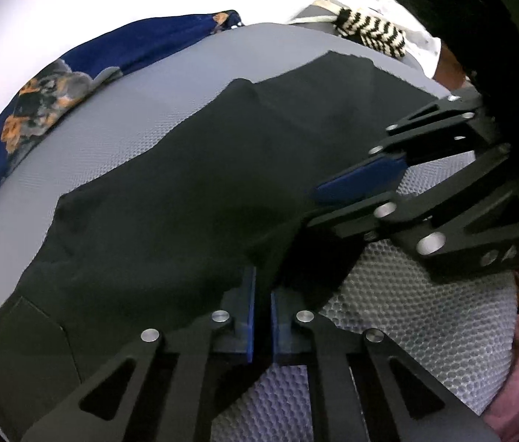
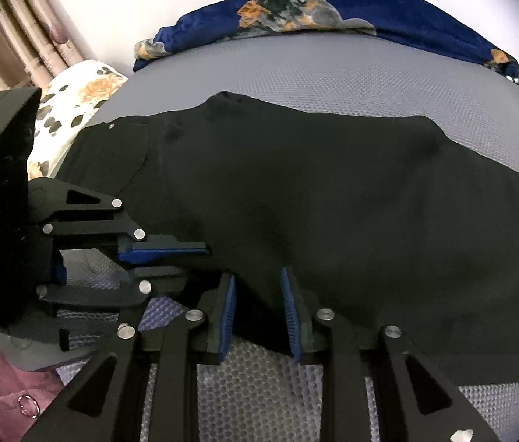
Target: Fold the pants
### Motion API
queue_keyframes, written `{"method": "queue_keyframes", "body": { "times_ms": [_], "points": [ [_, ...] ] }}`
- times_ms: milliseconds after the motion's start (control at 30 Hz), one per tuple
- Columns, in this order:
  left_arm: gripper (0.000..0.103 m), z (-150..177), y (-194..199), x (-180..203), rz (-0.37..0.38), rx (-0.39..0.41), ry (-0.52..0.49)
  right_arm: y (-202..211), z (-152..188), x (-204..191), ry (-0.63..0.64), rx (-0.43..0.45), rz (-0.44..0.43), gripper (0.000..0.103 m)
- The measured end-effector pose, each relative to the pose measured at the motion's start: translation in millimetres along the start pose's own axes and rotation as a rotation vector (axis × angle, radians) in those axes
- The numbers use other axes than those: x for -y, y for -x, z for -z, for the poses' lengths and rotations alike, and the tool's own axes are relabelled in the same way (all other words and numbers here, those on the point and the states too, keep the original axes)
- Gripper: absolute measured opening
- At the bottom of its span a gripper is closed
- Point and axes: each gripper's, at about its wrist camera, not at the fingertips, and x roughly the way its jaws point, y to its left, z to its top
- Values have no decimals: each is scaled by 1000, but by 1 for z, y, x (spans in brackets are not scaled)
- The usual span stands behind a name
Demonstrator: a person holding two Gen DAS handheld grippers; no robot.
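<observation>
Left gripper (image 1: 262,316) pinched shut on pants (image 1: 171,199) near edge; right gripper (image 2: 258,309) parted, astride same edge.

Black pants (image 2: 296,191), grey dotted mat (image 2: 333,73), blue floral blanket (image 2: 388,11)

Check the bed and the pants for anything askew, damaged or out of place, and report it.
Nothing is spilled or damaged. The black pants lie spread on the grey mesh mat, with their far edge rumpled rather than straight. A blue floral blanket is bunched along the mat's far edge. Neither looks wrong for folding in progress.
</observation>
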Motion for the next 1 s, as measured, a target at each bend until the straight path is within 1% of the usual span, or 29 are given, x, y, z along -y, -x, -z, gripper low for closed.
{"method": "queue_keyframes", "body": {
  "times_ms": [33,100,167,300,333,367,500,633,733,767,833,933,1000],
  "points": [
    [6,0,1,-2,5,3,13,5,0,3,-11,12,4,36],
    [5,0,2,-4,11,4,25,20,1,20,-57,58,31,41],
    [5,0,3,-4,7,10,30,33,3,45,-125,89,70,41],
    [5,0,1,-7,18,8,52,54,15,118,-367,157,186,41],
    [5,0,1,-8,21,5,57,59,20,142,-460,182,216,43],
    [5,0,1,-9,20,4,58,62,25,157,-523,212,223,43],
    [6,-1,0,-5,-1,-4,39,68,44,213,-759,256,197,43],
    [6,-2,-1,-3,-4,-11,34,54,54,232,-864,256,142,43],
    [6,-3,-3,-3,-10,-17,41,51,52,233,-873,290,130,43],
    [6,-3,-4,-2,-13,-22,39,49,51,235,-871,295,120,42],
    [6,-4,-8,0,-20,-30,32,45,49,238,-889,296,81,19],
    [6,-3,-9,3,-29,-34,19,49,41,240,-898,294,71,11],
    [6,-2,-8,2,-22,-24,27,56,32,237,-893,289,72,10]
  ]
}}
